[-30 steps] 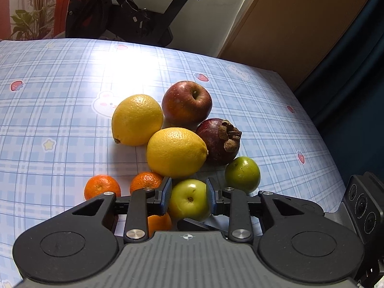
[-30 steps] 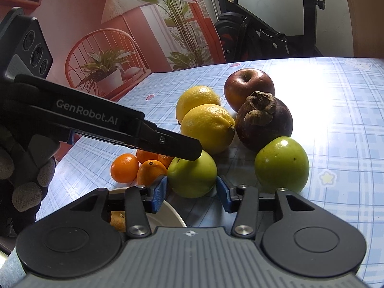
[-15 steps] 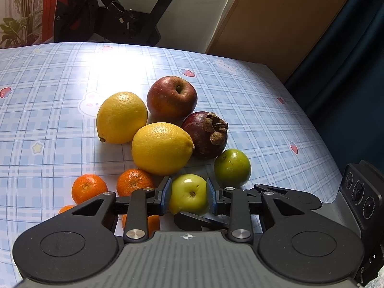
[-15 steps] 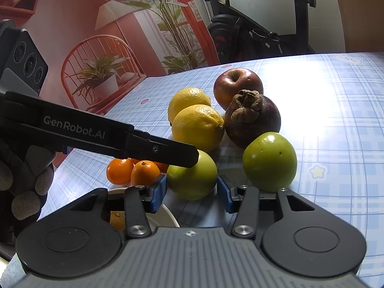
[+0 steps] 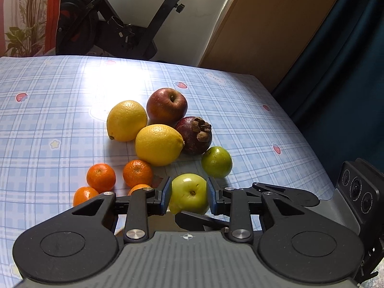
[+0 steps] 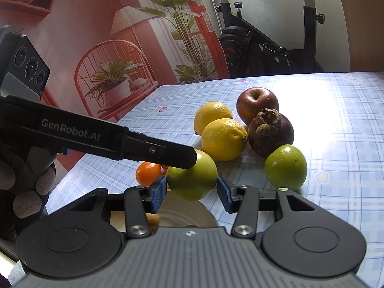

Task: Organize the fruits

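While both tools sit on the same fruit, I'll call it from the left. My left gripper (image 5: 188, 193) is nearly closed, its pads pinching the green apple (image 5: 192, 199) from both sides, with the stem dimple facing me. That apple sits in front of the purple fruit (image 5: 193, 135), on the near side of the pile.

Left of the purple fruit and nearer to me are the tangerines (image 5: 100, 177), huddled together and untouched. Two lemons (image 5: 158, 144) lie just left of it, the nearer one touching it, and the red apple (image 5: 166, 106) sits just behind it. A second green apple (image 5: 216, 161) rests in front of it and a little right, on the table (image 5: 48, 120).

Over to my right gripper (image 6: 192, 190): its jaws stand wider and come at the same green apple crosswise, blue pads against its flanks as far as I can tell. A left finger (image 6: 168, 154) crosses the top of the fruit in the right wrist view. I reckon the double grip is there to steady a round, slippery thing.

A white plate (image 6: 206, 216) shows just under the green apple, in front of the purple fruit. That's where I'd guess it is headed. Whether the apple is clear of the table, I can't tell.
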A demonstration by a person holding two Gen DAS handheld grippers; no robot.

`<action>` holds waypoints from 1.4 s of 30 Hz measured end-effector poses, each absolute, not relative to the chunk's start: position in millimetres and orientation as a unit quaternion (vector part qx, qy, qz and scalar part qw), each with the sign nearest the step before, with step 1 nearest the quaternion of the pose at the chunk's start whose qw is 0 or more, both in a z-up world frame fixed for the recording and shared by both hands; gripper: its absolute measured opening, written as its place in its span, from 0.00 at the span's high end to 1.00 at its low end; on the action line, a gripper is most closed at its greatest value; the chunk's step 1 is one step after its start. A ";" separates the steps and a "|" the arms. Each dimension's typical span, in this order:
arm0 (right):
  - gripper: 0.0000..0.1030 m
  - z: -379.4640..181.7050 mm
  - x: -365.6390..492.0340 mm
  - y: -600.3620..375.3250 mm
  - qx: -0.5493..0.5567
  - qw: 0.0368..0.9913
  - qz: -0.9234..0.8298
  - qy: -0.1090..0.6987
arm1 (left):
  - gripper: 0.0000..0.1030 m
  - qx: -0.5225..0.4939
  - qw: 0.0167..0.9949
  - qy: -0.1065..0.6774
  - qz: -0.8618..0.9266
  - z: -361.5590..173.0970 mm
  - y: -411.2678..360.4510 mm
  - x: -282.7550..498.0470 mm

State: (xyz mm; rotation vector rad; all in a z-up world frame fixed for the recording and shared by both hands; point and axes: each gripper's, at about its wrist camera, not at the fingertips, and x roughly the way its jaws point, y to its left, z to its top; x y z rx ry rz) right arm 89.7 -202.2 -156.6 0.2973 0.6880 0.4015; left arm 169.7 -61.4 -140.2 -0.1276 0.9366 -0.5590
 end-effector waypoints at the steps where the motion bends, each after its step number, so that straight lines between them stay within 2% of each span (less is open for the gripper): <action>1: 0.52 -154.8 86.7 -197.6 0.142 0.910 0.199 0.335 | 0.68 -0.060 0.854 0.445 -0.264 -138.5 -57.5 164.7; 10: 0.52 -154.8 67.9 -159.0 0.135 0.890 0.240 0.362 | 0.68 -0.077 0.853 0.454 -0.246 -142.9 -15.0 124.6; 22: 0.52 -173.1 72.4 -128.0 0.113 0.871 0.264 0.398 | 0.68 -0.079 0.851 0.470 -0.222 -162.3 11.3 114.7; 42: 0.52 -182.7 79.4 -133.0 0.088 0.893 0.246 0.367 | 0.68 -0.091 0.854 0.464 -0.219 -173.5 4.5 132.8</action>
